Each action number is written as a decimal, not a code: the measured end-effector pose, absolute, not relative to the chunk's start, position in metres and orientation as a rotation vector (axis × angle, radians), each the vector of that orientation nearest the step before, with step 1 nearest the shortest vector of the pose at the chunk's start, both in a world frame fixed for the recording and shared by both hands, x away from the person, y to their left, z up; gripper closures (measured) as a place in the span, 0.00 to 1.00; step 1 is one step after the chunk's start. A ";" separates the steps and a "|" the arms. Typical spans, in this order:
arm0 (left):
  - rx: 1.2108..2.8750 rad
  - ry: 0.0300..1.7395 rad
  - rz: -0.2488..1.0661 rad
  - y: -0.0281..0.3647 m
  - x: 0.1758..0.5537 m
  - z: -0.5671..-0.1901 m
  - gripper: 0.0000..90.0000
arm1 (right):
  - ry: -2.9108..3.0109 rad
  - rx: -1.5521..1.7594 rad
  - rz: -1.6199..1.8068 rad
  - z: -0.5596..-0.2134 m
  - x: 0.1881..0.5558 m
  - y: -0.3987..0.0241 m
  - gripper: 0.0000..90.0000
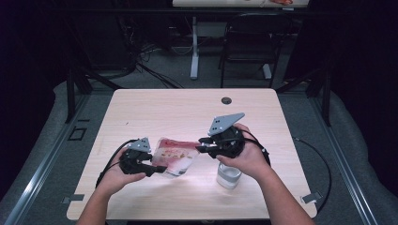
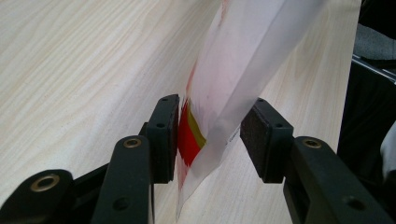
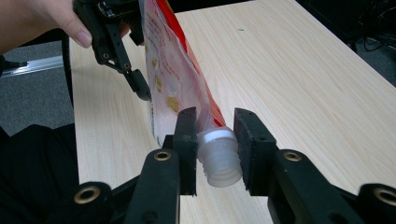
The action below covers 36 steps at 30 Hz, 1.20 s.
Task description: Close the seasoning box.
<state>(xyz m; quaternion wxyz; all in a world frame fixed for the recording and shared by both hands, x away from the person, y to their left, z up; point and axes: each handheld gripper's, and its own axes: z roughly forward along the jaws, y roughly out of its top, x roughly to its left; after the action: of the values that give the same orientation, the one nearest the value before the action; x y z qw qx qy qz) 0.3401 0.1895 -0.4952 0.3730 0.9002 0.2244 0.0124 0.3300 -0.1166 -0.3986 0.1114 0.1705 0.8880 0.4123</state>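
Note:
A red and white printed pouch [image 1: 174, 157] with a white screw spout [image 3: 218, 156] hangs tilted above the table between both hands. My right gripper [image 1: 202, 145] is shut on the spout [image 3: 215, 135], one pad on each side of it. My left gripper [image 1: 160, 169] stands around the pouch's [image 2: 233, 70] lower end. In the left gripper view [image 2: 210, 130] one pad lies against the red print. The other pad stands a little off the clear edge, so the jaws do not press. In the right gripper view the pouch [image 3: 173, 79] rises from the spout to the left gripper [image 3: 140, 91] beyond.
A small white cup [image 1: 228, 176] stands on the wooden table [image 1: 187, 108] just under my right hand. A round cable hole [image 1: 226, 100] sits near the table's far edge. Beyond the table are a black chair [image 1: 248, 42] and another desk's leg.

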 end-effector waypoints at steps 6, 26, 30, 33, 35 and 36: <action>2.322 0.581 0.027 0.188 0.341 -0.498 0.64 | 2.613 0.494 1.202 -0.404 0.329 -0.115 0.79; 2.284 0.555 0.028 0.187 0.337 -0.494 0.68 | 2.641 0.486 1.157 -0.417 0.329 -0.112 0.79; 2.282 0.552 0.041 0.189 0.336 -0.491 0.68 | 2.643 0.481 1.164 -0.418 0.329 -0.112 0.79; 2.278 0.545 0.045 0.190 0.335 -0.488 0.69 | 2.637 0.486 1.171 -0.418 0.329 -0.112 0.79; 2.280 0.545 0.050 0.191 0.335 -0.487 0.69 | 2.639 0.481 1.167 -0.418 0.329 -0.112 0.79; 2.277 0.546 0.044 0.191 0.335 -0.486 0.69 | 2.640 0.481 1.172 -0.418 0.329 -0.112 0.79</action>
<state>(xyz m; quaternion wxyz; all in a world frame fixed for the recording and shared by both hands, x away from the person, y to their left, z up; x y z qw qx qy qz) 0.3345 0.1914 -0.4864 0.3893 0.8956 0.2146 0.0175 0.3291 -0.1116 -0.4181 0.1065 0.1635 0.8964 0.3979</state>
